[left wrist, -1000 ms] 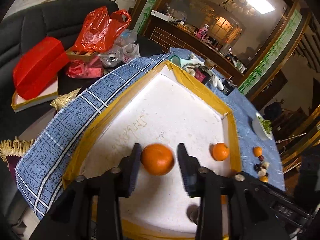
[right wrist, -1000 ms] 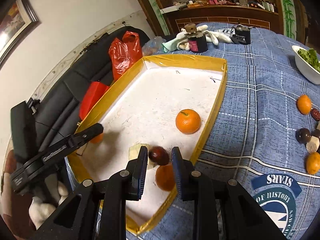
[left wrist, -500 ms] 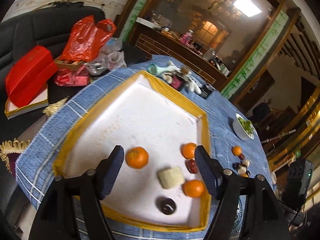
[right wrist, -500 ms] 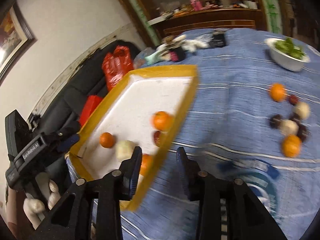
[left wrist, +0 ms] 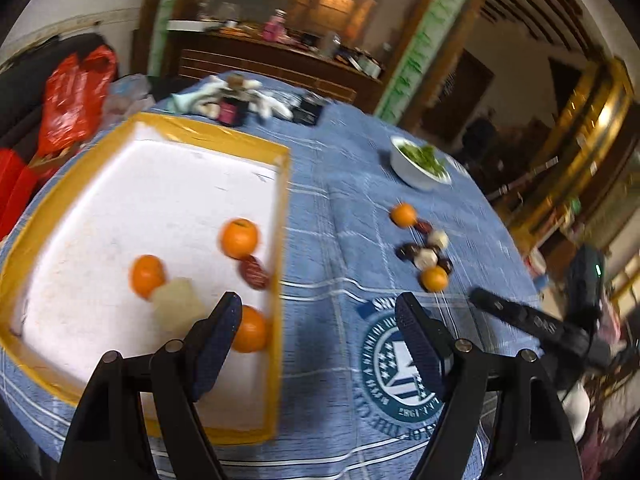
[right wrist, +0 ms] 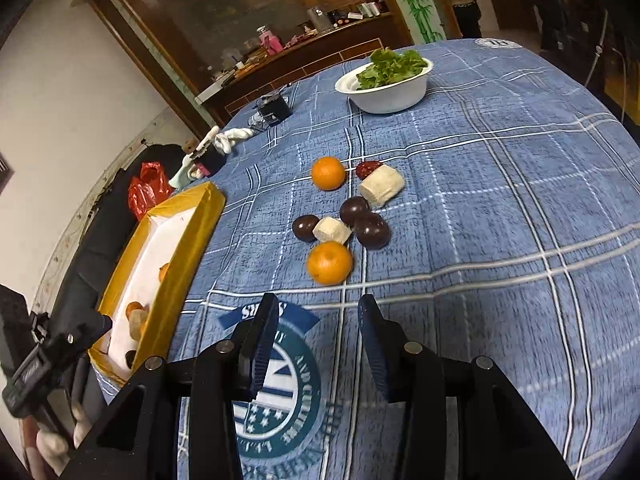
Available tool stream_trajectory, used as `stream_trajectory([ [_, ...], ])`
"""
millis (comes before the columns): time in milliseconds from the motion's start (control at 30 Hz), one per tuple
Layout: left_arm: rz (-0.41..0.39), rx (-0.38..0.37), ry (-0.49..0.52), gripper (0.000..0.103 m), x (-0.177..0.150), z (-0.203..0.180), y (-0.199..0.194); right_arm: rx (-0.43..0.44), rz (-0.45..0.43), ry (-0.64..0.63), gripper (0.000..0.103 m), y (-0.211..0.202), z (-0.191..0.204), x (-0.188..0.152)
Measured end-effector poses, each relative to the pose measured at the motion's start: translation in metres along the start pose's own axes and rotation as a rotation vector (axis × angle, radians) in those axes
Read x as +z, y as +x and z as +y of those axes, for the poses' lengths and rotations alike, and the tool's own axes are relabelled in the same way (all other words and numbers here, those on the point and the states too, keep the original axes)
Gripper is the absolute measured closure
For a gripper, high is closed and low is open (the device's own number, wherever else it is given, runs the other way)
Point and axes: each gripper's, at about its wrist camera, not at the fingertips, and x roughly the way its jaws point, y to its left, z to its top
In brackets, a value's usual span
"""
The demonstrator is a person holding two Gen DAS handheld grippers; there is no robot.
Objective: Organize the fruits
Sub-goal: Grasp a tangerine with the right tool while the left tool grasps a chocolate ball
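Both grippers hang over the blue checked cloth (right wrist: 500, 184) on the counter, and both are empty. The left gripper (left wrist: 318, 330) has its jaws opening wide with nothing between them, only the tray's yellow edge and the cloth's round crest (left wrist: 400, 364) below. The right gripper (right wrist: 318, 338) is released too, its jaws opening over that same crest with nothing in them.

From the left wrist view, the yellow-rimmed tray (left wrist: 282, 216) fills the 9 o'clock side. Inside it lie three oranges: one (left wrist: 239, 238) near the right rim, one (left wrist: 147, 274) further in, and one (left wrist: 250, 330) just behind the left finger. A red date (left wrist: 254, 273) sits just below the first orange, and a pale chunk (left wrist: 176, 306) touches the second.

The loose fruit pile sits at about 12 o'clock from the right gripper: a near orange (right wrist: 329, 262), a far orange (right wrist: 328, 173), three dark round fruits (right wrist: 372, 230), two pale chunks (right wrist: 381, 186) and a red date (right wrist: 368, 168), all clustered close together. Beyond them, a white bowl of greens (right wrist: 386, 88) stands well apart.
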Motion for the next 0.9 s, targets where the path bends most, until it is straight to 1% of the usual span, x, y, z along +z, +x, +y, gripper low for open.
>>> stream_trajectory([
  [100, 0.021, 0.013, 0.031, 0.025, 0.003, -0.015, 0.012, -0.003, 0.016, -0.025, 0.058, 0.024, 0.005, 0.008],
  [200, 0.023, 0.035, 0.059, 0.025, 0.010, -0.026, 0.019, -0.026, 0.023, -0.055, 0.058, 0.043, 0.010, 0.013],
  [233, 0.021, 0.041, 0.071, 0.025, 0.013, -0.031, 0.023, -0.039, 0.025, -0.069, 0.056, 0.050, 0.011, 0.016],
  [267, 0.020, 0.044, 0.082, 0.025, 0.015, -0.037, 0.027, -0.069, 0.007, -0.086, 0.056, 0.053, 0.013, 0.017],
  [333, 0.025, 0.042, 0.099, 0.025, 0.020, -0.044, 0.036, -0.090, -0.003, -0.111, 0.057, 0.056, 0.012, 0.020],
  [367, 0.033, 0.036, 0.106, 0.025, 0.022, -0.049, 0.043, -0.091, -0.006, -0.109, 0.059, 0.056, 0.010, 0.020],
  [433, 0.059, 0.016, 0.111, 0.025, 0.026, -0.057, 0.059, -0.097, -0.009, -0.113, 0.068, 0.057, 0.006, 0.020],
  [600, 0.132, -0.035, 0.081, 0.025, 0.037, -0.069, 0.105, -0.058, -0.019, -0.080, 0.069, 0.054, -0.005, 0.020],
  [700, 0.164, -0.073, 0.046, 0.026, 0.042, -0.071, 0.130, -0.041, -0.039, -0.027, 0.069, 0.046, -0.016, 0.021],
  [733, 0.176, -0.083, 0.032, 0.027, 0.044, -0.070, 0.139, -0.031, -0.044, -0.010, 0.069, 0.044, -0.018, 0.022],
  [800, 0.198, -0.110, 0.010, 0.037, 0.045, -0.070, 0.153, -0.005, -0.056, 0.034, 0.069, 0.039, -0.027, 0.024],
  [900, 0.219, -0.142, -0.019, 0.040, 0.045, -0.071, 0.171, 0.015, -0.061, 0.067, 0.068, 0.036, -0.033, 0.026],
])
